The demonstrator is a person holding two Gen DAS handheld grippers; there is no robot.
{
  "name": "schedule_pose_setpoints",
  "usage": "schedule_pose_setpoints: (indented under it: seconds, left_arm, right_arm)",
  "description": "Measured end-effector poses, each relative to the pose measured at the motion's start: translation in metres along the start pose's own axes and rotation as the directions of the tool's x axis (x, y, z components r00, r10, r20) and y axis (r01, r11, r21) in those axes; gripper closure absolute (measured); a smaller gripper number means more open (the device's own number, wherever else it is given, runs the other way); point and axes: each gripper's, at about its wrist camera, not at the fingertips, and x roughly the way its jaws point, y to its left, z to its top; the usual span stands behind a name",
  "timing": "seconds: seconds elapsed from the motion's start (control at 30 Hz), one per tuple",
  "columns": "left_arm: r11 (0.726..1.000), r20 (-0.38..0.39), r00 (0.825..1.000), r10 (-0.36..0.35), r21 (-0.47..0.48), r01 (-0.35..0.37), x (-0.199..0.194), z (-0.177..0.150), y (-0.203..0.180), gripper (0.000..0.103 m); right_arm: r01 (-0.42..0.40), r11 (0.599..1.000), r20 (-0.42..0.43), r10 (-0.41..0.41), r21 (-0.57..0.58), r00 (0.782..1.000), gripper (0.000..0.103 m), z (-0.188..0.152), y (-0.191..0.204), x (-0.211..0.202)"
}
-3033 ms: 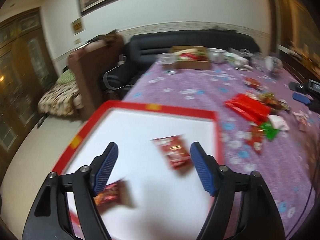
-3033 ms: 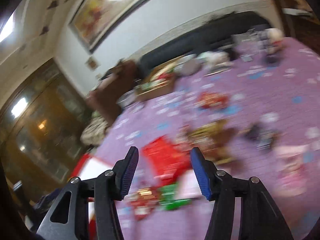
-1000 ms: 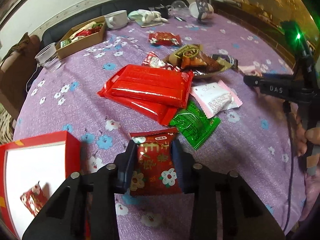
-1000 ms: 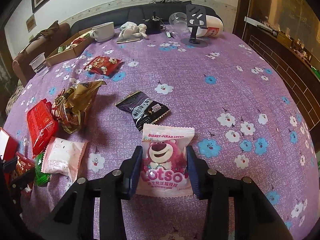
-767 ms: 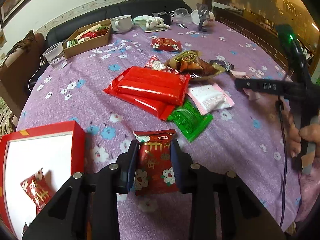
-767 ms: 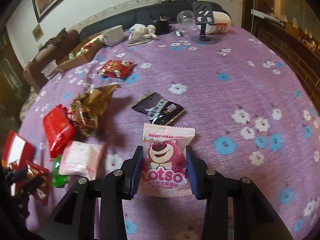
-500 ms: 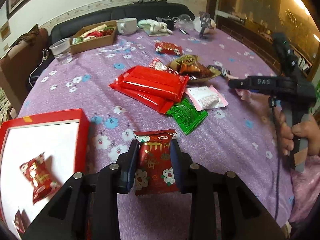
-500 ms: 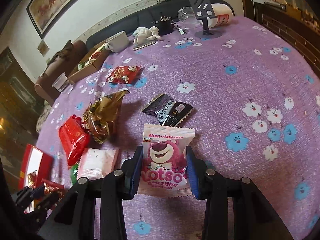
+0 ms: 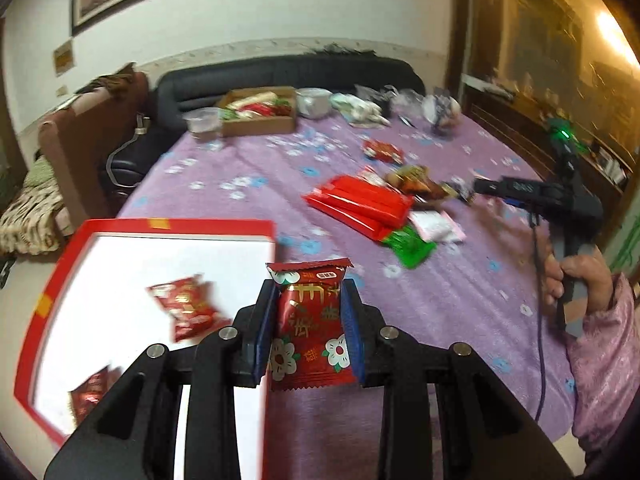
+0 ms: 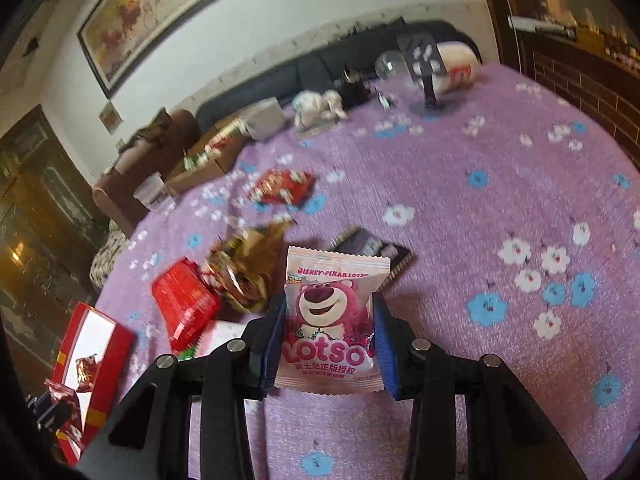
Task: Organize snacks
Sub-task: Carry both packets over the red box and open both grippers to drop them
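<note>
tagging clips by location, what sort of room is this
Most likely a home living room: a black sofa behind the table with its purple floral tablecloth, a framed painting on the wall, and a wooden glass-door cabinet.

Motion blur smears the packets (image 9: 185, 307) inside the red box (image 9: 168, 224).

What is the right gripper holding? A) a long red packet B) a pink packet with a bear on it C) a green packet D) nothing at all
B: in the right wrist view the right gripper is shut on the pink bear packet, its blue pads pressing on both sides of it.
</note>
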Motion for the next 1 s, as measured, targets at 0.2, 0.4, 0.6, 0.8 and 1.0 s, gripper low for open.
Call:
schedule_pose_setpoints:
  seconds: [0.2, 0.4, 0.6, 0.8, 1.0]
  left_arm:
    - [0.994, 0.037, 0.995, 0.089, -0.064, -0.086, -0.009, -0.003, 0.033, 0.074]
    - [0.983, 0.028, 0.988, 0.155, -0.101, -0.151, -0.011, -0.013, 0.060, 0.074]
    - [0.968, 0.020, 0.976, 0.218, -0.132, -0.213, -0.011, -0.022, 0.084, 0.074]
    - [0.956, 0.014, 0.968, 0.250, -0.161, -0.244, -0.011, -0.029, 0.101, 0.074]
    - [0.948, 0.013, 0.961, 0.275, -0.169, -0.269, -0.010, -0.035, 0.112, 0.074]
  right_arm:
    - [-0.046, 0.997, 0.087, 0.051, -0.061, 0.995, 0.062, -0.006, 0.037, -0.019]
    - [-0.215, 0.953, 0.026, 0.225, -0.213, 0.974, 0.062, -0.034, 0.128, -0.016]
    - [-0.407, 0.864, -0.071, 0.405, -0.295, 0.911, 0.063, -0.065, 0.208, -0.003]
    - [-0.480, 0.835, -0.131, 0.462, -0.270, 0.877, 0.063, -0.078, 0.245, 0.010]
    - [-0.491, 0.821, -0.177, 0.458, -0.292, 0.871, 0.063, -0.098, 0.258, 0.020]
